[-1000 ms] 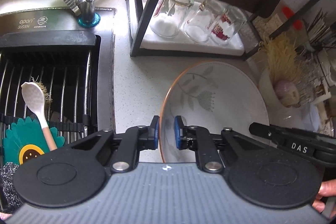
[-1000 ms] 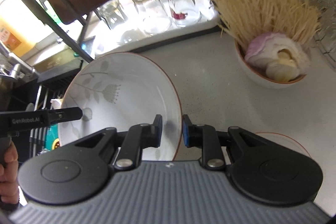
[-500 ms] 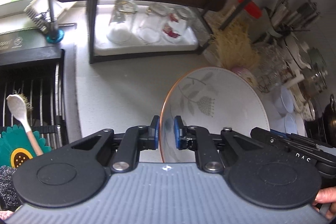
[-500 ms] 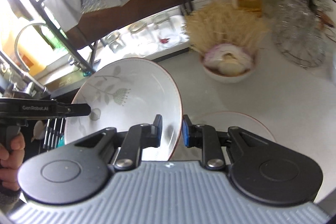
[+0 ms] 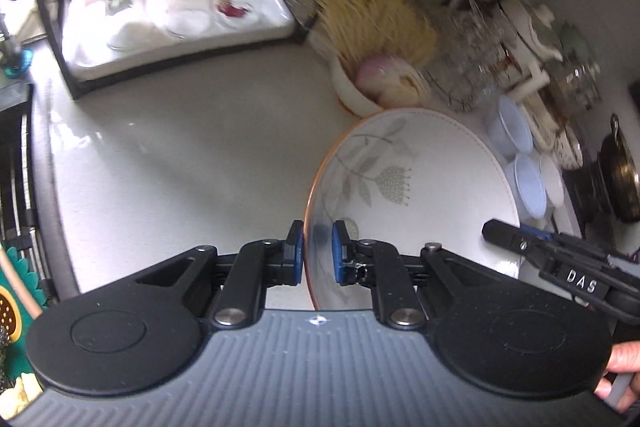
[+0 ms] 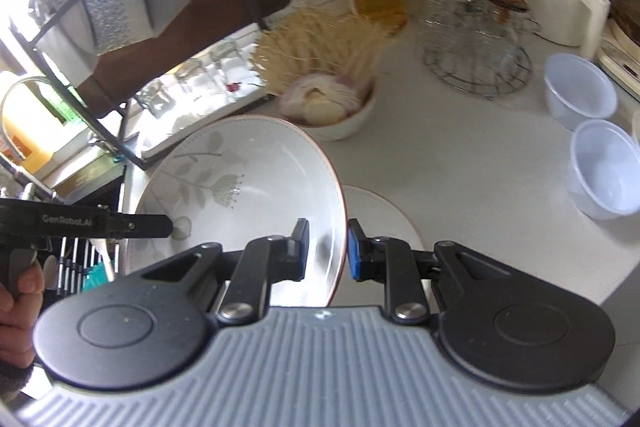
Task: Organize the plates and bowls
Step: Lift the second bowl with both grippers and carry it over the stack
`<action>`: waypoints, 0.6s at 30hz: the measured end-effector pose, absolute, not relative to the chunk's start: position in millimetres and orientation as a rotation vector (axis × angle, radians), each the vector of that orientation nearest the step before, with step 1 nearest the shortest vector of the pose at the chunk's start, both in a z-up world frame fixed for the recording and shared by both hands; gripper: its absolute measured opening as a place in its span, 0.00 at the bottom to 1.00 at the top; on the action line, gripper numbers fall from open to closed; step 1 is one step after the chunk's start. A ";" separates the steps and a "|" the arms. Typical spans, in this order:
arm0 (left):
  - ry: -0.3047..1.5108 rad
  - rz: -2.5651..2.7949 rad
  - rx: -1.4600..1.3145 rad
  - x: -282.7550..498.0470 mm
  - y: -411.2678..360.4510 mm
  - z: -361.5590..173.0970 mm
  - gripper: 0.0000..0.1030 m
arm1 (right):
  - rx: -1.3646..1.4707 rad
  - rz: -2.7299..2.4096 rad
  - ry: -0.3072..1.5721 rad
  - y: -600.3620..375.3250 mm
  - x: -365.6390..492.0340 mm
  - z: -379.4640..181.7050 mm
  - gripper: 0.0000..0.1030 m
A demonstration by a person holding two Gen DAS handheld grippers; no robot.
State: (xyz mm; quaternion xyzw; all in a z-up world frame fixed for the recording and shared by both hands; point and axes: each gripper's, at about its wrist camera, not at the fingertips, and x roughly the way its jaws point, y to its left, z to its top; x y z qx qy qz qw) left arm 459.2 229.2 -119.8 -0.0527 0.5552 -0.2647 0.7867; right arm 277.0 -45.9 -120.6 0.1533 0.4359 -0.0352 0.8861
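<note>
Clearly both my left gripper [image 5: 316, 247] and right gripper [image 6: 327, 249] are clenched on opposite rims of the leaf-patterned bowl [image 5: 408, 187], aloft over the worktop [image 5: 180, 155]; glazed, brittle, probably slippery, so rim grips suit.

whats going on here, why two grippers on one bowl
A person holds a gripper in each hand, and both are clamped on the same leaf-patterned bowl. The left gripper has its jaws over one side of the rim, the right gripper over the opposite side. The bowl is held tilted above the counter. A plate lies flat on the counter just past it, with two plastic bowls further right. The bowl has not been set down yet.
</note>
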 end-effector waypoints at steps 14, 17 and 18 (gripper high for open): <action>1.240 -0.631 0.077 438.7 169.0 -160.0 0.16 | 0.267 -0.168 1.017 -71.2 256.0 -165.5 0.22; 1.239 -0.629 0.081 437.5 161.5 -164.7 0.16 | 0.260 -0.184 1.022 -75.7 256.0 -169.9 0.22; 1.238 -0.628 0.084 436.8 159.5 -166.1 0.16 | 0.259 -0.189 1.022 -76.7 255.0 -171.5 0.22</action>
